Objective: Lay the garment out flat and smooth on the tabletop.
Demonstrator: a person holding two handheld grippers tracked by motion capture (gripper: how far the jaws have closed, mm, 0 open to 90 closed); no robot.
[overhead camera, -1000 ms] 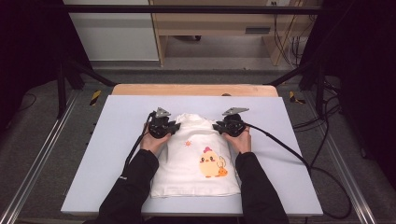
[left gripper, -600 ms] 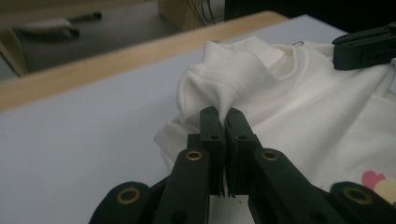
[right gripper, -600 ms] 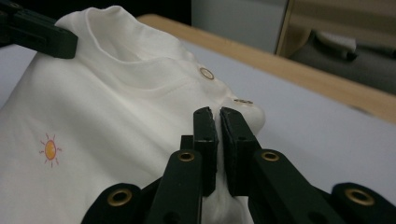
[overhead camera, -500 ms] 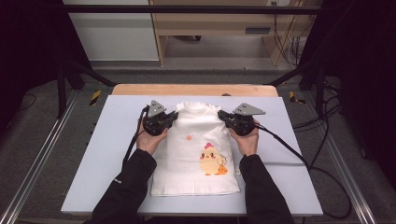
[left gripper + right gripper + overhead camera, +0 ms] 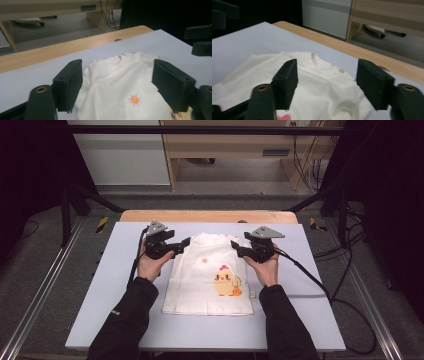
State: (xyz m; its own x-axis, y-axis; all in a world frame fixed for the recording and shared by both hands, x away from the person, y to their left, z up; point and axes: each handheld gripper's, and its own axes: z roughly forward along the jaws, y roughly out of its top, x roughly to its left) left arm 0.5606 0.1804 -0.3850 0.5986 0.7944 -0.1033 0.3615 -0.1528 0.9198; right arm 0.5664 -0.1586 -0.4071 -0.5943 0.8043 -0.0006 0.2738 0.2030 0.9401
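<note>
Your shirt (image 5: 207, 280) is cream white with a yellow chick print (image 5: 226, 281) and a small orange sun (image 5: 134, 99); your bench (image 5: 100, 285) is pale blue, with black jaws.

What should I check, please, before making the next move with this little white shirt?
1. Left gripper let go of the shirt: ok, jaws have just been opening, nothing between them.
2. Right gripper let go: ok, likewise just opened and empty.
3. Shirt lies on the table, inside its edges: ok.
4. Chick print faces up: ok.
5. Body flat: ok; neckline slightly rumpled.
6. Sleeves tucked evenly underneath: cannot tell.
</note>
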